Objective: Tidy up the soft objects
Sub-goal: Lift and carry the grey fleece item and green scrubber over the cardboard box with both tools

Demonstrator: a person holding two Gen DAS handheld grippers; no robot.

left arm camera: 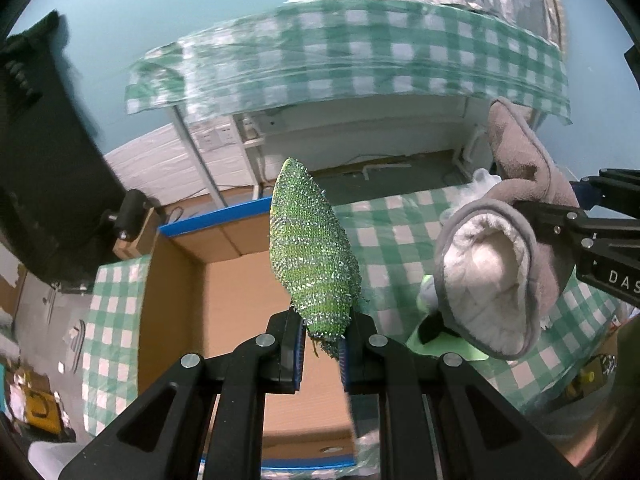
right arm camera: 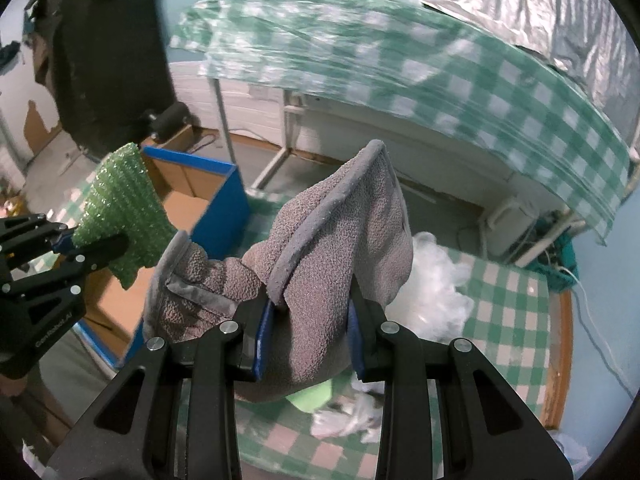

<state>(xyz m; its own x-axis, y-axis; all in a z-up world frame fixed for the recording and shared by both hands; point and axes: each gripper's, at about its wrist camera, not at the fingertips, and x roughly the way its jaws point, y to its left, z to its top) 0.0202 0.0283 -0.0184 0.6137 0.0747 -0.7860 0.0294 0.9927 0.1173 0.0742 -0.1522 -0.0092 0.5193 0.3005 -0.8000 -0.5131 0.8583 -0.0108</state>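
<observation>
Left wrist: green-checked tablecloth [left arm camera: 400, 232] beneath, teal wall [left arm camera: 160, 12] behind.

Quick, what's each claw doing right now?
Left gripper: closed on the green sparkly scrubber.
Right gripper: closed on the grey fleece mitt.

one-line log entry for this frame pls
left gripper: shut on green scrubber | right gripper: shut on grey slipper | cardboard box: open, under scrubber

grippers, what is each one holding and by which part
Left gripper pinches the green glittery scrubbing pad by its bottom end; right gripper clamps the grey fleece cloth mid-fold.
</observation>
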